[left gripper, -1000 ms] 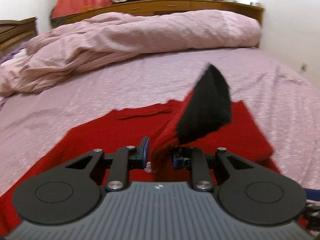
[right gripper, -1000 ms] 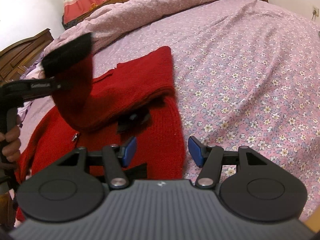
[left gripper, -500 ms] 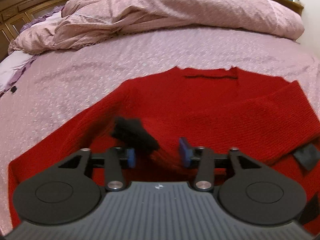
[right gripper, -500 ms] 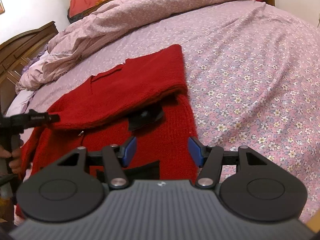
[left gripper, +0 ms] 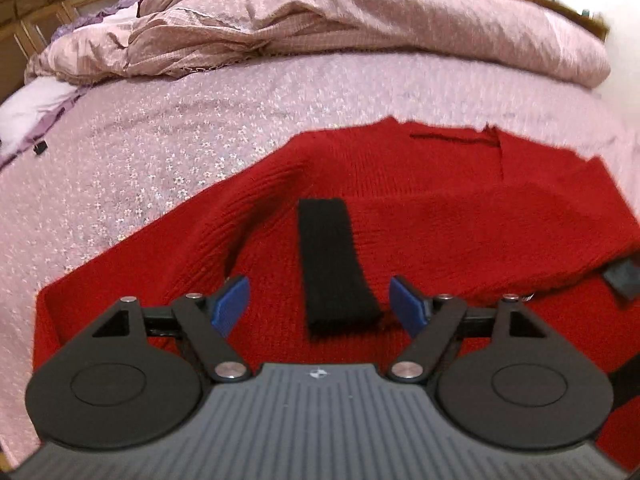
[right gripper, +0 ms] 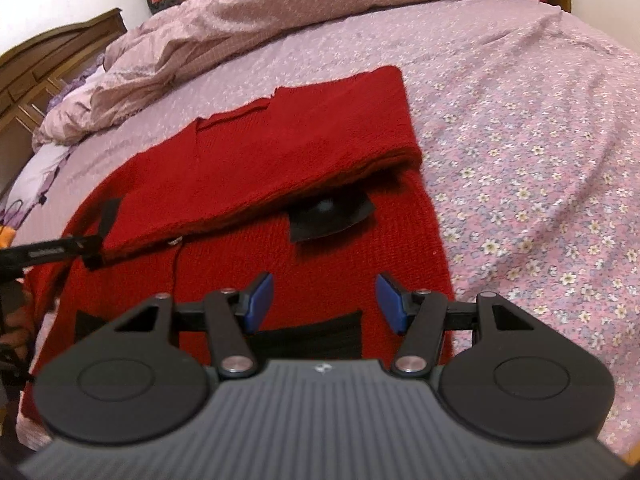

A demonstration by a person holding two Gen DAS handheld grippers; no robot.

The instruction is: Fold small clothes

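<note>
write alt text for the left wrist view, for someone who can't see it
An open left gripper hovers just above a red knitted sweater spread on a bed with a pink floral sheet. A black cuff lies flat on the red knit between the blue fingertips. A crumpled pink duvet is heaped at the far end.

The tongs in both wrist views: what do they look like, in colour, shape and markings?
Both look alike. The left tongs and right tongs have blue pads on black jointed arms with silver rivets. Two round black discs flank a grey ribbed body with a small white logo. No cables or sleeves show.
</note>
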